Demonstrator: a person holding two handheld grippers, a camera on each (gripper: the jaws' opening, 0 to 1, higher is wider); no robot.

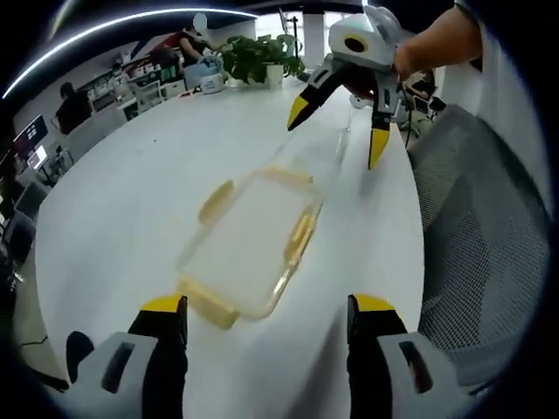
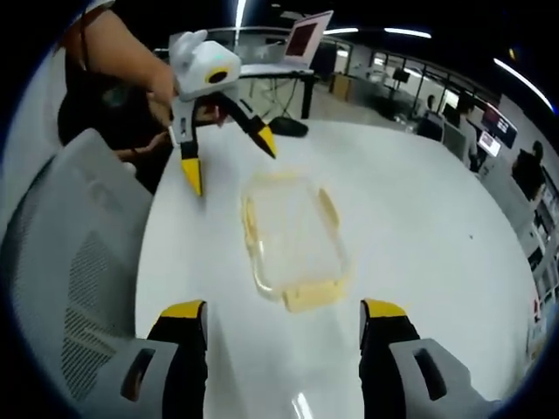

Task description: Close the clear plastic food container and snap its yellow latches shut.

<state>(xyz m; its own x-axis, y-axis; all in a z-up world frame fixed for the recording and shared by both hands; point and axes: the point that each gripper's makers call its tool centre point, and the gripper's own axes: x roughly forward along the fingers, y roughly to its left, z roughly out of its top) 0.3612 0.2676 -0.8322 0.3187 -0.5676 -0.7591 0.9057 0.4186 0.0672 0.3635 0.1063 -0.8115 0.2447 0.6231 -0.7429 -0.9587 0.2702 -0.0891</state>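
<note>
1. Both grippers, left (image 1: 266, 310) and right (image 2: 284, 314), are spread wide, holding nothing.
2. The container (image 1: 253, 244) lies on the table (image 1: 131, 192) between them, latches (image 1: 301, 236) apparently loose.
3. Pressing one latch could skid or tip it; the lid's seating looks unclear.

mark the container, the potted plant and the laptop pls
clear plastic food container (image 1: 249, 236), left gripper view, middle of its clear lid
potted plant (image 1: 258, 57), left gripper view, its leaves
laptop (image 2: 304, 39), right gripper view, its open screen
</note>
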